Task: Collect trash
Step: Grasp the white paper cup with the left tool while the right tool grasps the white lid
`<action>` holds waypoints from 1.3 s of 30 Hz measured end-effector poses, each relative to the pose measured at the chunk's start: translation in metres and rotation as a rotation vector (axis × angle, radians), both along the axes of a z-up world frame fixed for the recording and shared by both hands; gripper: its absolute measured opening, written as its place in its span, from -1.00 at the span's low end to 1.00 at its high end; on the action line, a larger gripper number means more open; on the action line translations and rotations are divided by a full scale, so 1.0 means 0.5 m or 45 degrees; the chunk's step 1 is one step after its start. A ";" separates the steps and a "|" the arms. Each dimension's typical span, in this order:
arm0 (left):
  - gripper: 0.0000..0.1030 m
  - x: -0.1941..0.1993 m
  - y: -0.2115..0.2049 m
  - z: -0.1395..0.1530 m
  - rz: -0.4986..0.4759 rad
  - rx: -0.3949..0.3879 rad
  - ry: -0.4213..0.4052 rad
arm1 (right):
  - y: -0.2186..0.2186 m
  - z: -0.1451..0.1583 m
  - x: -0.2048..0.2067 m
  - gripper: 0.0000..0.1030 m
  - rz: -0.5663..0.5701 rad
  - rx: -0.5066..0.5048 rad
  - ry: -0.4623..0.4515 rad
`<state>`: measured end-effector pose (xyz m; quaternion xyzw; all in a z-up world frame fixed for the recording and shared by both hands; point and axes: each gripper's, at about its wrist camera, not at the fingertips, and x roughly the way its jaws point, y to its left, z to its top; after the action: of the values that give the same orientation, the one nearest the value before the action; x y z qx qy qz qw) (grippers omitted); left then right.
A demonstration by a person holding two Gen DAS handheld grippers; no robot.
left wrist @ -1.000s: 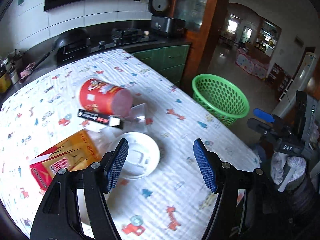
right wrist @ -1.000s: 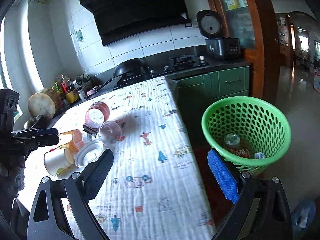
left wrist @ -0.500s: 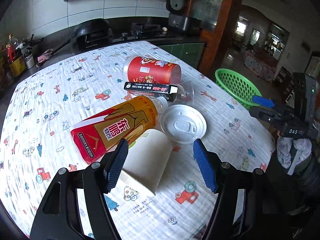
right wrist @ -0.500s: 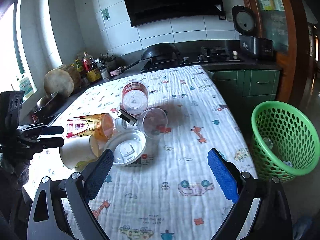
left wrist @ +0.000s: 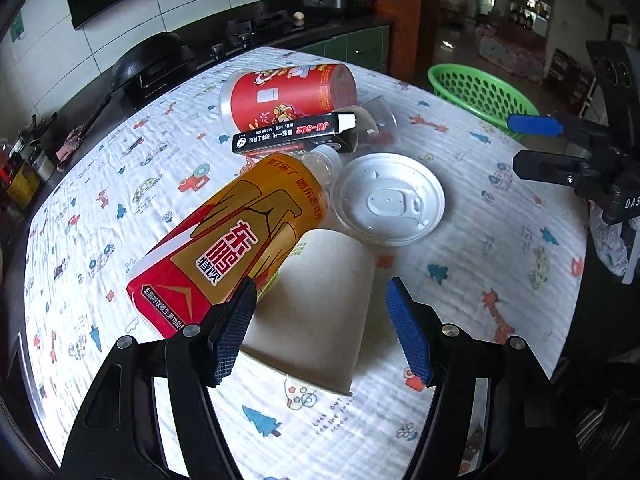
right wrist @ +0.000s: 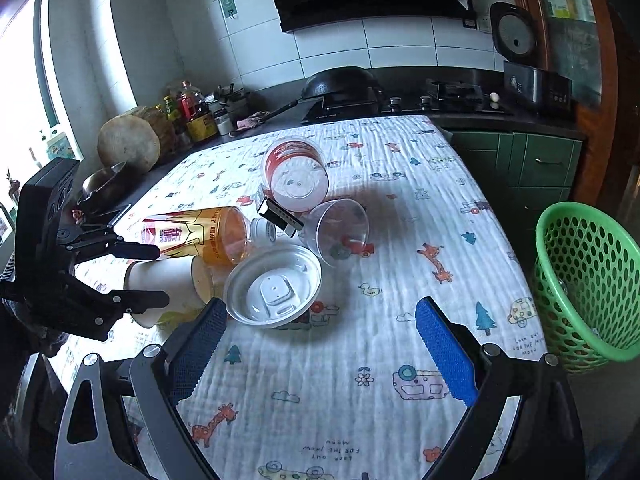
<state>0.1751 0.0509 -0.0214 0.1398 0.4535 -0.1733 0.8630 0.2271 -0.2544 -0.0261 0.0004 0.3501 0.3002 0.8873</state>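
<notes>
Trash lies in a pile on the patterned tablecloth: a white paper cup (left wrist: 316, 304) on its side, an orange drink bottle (left wrist: 240, 240), a white plastic lid (left wrist: 390, 200), a black box (left wrist: 292, 138), a red tub (left wrist: 288, 94) and a clear plastic cup (right wrist: 336, 232). My left gripper (left wrist: 320, 328) is open, with its jaws on either side of the paper cup's open end. My right gripper (right wrist: 320, 344) is open and empty above the cloth, near the lid (right wrist: 274, 286). The green basket (right wrist: 588, 284) stands on the floor right of the table.
A kitchen counter with a wok (right wrist: 340, 82), stove and bottles (right wrist: 192, 114) runs behind the table. A rice cooker (right wrist: 520, 64) and green cabinets (right wrist: 536, 160) are at the back right. The table edge drops off beside the basket.
My left gripper has swung from the lid toward the paper cup and come close over it. My right gripper has turned left, away from the basket and toward the trash pile.
</notes>
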 end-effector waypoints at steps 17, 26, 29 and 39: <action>0.22 -0.003 -0.006 -0.009 -0.017 0.105 0.083 | 0.096 -0.079 0.036 0.79 0.174 -0.079 0.141; 0.19 -0.018 0.011 -0.006 -0.011 0.086 0.112 | 0.156 -0.094 0.062 0.79 0.234 -0.164 0.137; 0.19 -0.025 0.019 -0.004 -0.004 0.071 0.130 | 0.171 -0.100 0.071 0.79 0.247 -0.182 0.147; 0.23 -0.032 0.031 -0.003 -0.005 0.061 0.141 | 0.215 -0.118 0.099 0.79 0.217 -0.267 0.137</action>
<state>0.1590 0.0664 -0.0227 0.1516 0.5043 -0.1715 0.8326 0.2767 -0.1468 -0.0852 -0.1058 0.4252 0.3357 0.8338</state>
